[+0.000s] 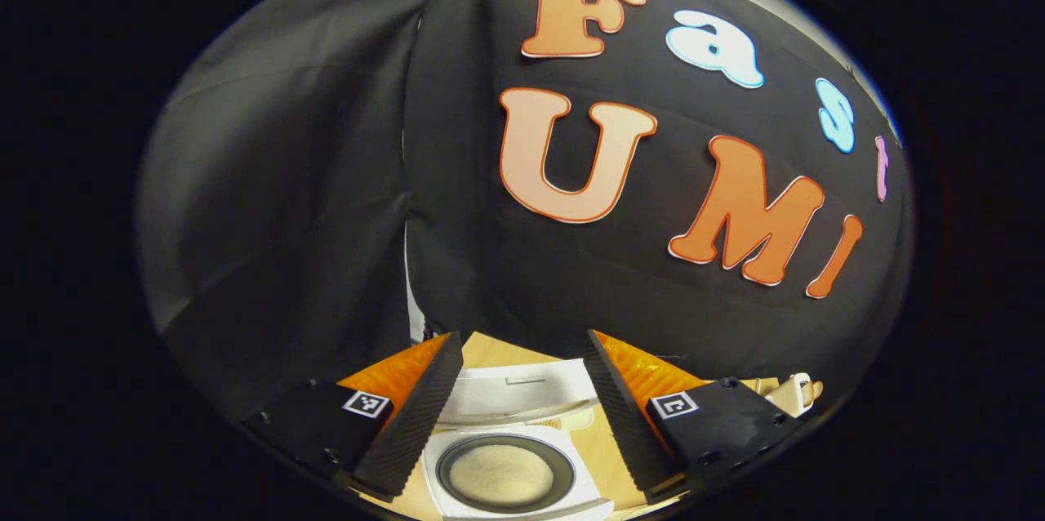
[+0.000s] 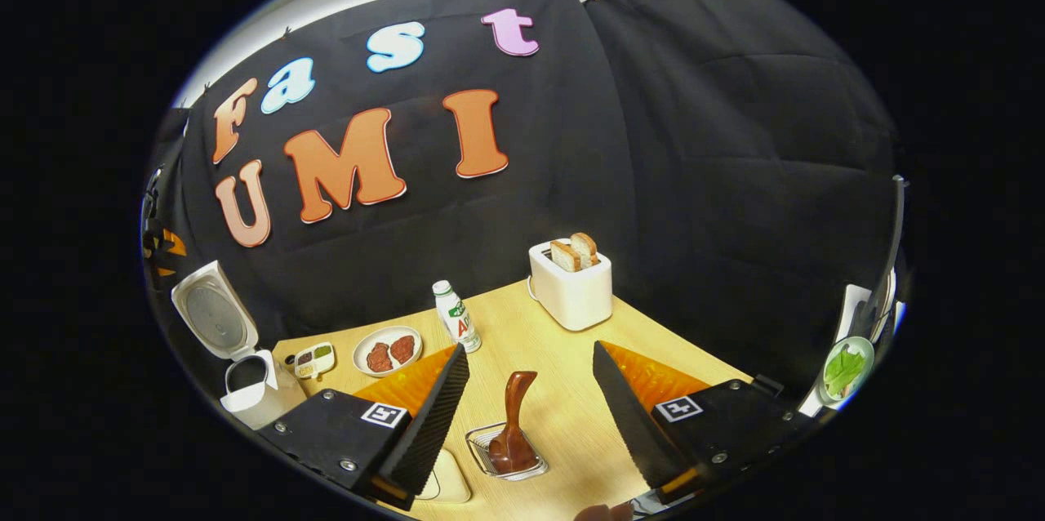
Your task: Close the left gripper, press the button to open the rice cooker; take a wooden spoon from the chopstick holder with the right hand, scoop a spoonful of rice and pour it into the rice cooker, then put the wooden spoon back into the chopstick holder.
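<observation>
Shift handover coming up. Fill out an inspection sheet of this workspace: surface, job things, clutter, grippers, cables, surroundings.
Surface: light wooden table, dry and unmarked where visible.
Job's things: rice cooker with its lid standing open; rice lies in its pot. Wooden spoon stands in the wire chopstick holder.
Clutter: toaster with two bread slices, small bottle, plate of meat, small divided dish, plate of greens at the right edge.
Grippers: left gripper open above the cooker; right gripper open, the spoon between its fingers, untouched.
Cables: nothing seen.
Surroundings: black cloth wall, white ceiling above.
</observation>
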### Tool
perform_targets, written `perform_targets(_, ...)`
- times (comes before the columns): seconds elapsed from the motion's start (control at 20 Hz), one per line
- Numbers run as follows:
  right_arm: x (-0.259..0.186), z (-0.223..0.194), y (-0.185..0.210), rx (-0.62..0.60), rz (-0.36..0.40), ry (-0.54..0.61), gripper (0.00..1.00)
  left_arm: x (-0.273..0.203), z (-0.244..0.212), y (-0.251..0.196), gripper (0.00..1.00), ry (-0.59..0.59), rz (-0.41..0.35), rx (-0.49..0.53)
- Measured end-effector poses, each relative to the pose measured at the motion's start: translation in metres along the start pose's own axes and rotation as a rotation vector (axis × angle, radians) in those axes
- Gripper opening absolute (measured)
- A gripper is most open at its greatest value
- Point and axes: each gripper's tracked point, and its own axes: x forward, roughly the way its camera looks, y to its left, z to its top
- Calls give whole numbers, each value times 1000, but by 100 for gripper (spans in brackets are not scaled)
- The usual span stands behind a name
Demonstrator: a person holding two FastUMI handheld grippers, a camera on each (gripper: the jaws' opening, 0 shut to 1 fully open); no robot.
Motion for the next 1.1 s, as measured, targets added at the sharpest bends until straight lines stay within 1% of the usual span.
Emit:
perform_targets(0.1, 1, -1, 2, -18, 0, 4, 95, 11, -9, 3, 100, 35, 25, 28)
perform_targets(0.2, 2, -3, 8, -17, 5, 5, 95, 19, -15, 1, 100, 43, 21, 5)
perform_targets(0.25, 3, -3, 9, -16, 5, 4, 95, 22, -15, 3, 100, 40, 30, 22)
perform_targets(0.35, 4, -3, 13, -11, 14, 5, 95, 22, -24, 7, 100, 72, 44, 89)
perform_targets(0.4, 3, 0, 17, -8, 22, 4, 95, 22, -24, 6, 100, 74, 40, 112)
perform_targets(0.6, 2, 16, 25, -25, 47, -14, 95, -3, -39, -1, 100, 51, 16, 143)
perform_targets(0.75, -6, 44, 28, -60, 53, -78, 95, -24, -54, -4, 100, 48, 2, 164)
perform_targets(0.85, -13, 57, 30, -95, 66, -97, 95, -37, -68, -9, 100, 47, -3, 174)
perform_targets(0.95, -18, 70, 34, -128, 84, -129, 95, -48, -85, -15, 100, 57, -26, 169)
perform_targets(1.1, -25, 76, 36, -147, 103, -142, 95, -64, -114, -22, 100, 88, -69, 115)
